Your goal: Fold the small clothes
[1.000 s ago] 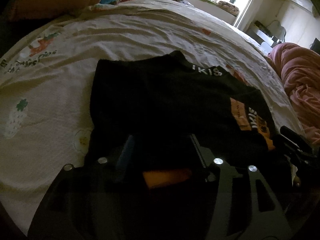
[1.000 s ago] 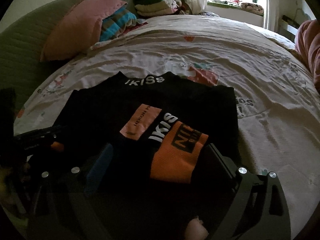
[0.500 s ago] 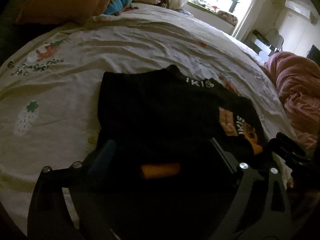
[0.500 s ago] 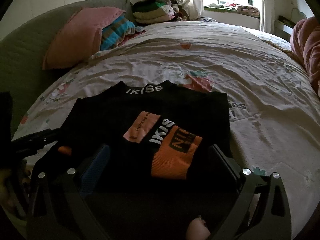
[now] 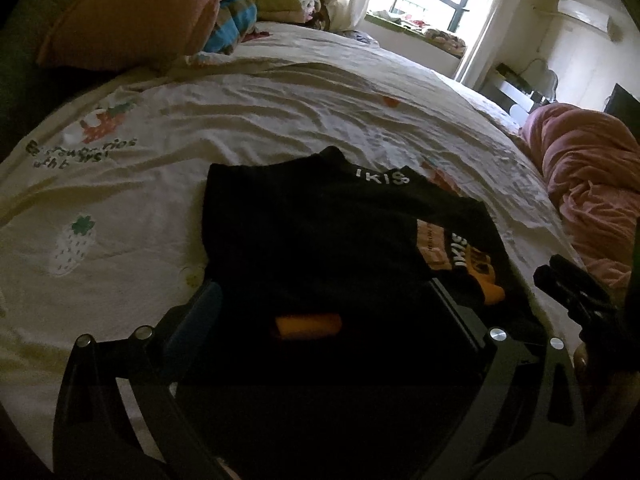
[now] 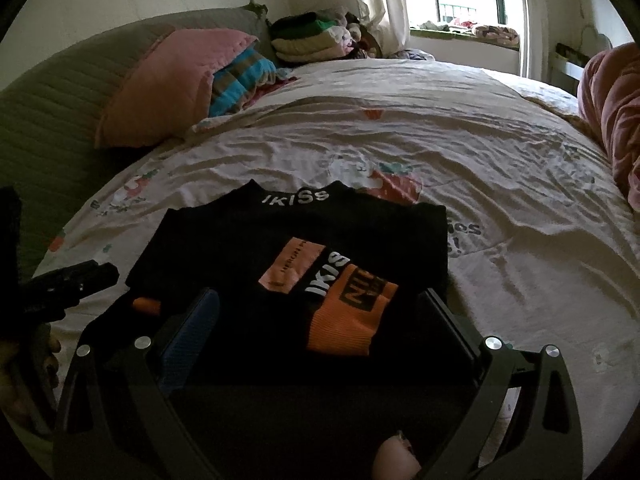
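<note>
While left gripper (image 5: pixel 324 312) jaws opening, empty, right gripper (image 6: pixel 320 320) spread wide, empty; black sweater (image 6: pixel 304 240) folded flat, frame centre, on bed sheet (image 6: pixel 500 184).

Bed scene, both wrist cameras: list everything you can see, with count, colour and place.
sweater: one, black with orange cuffs, folded flat on near bed
bedsheet: one, cream with strawberry prints, covering bed
pillow: one, pink, at headboard
striped cloth: one, blue-striped, beside pillow
folded clothes stack: one, green and cream, far corner
blanket: one, pink, bed's right edge
left gripper: black, jaws opening, over sweater
right gripper: black, open, over sweater
</note>
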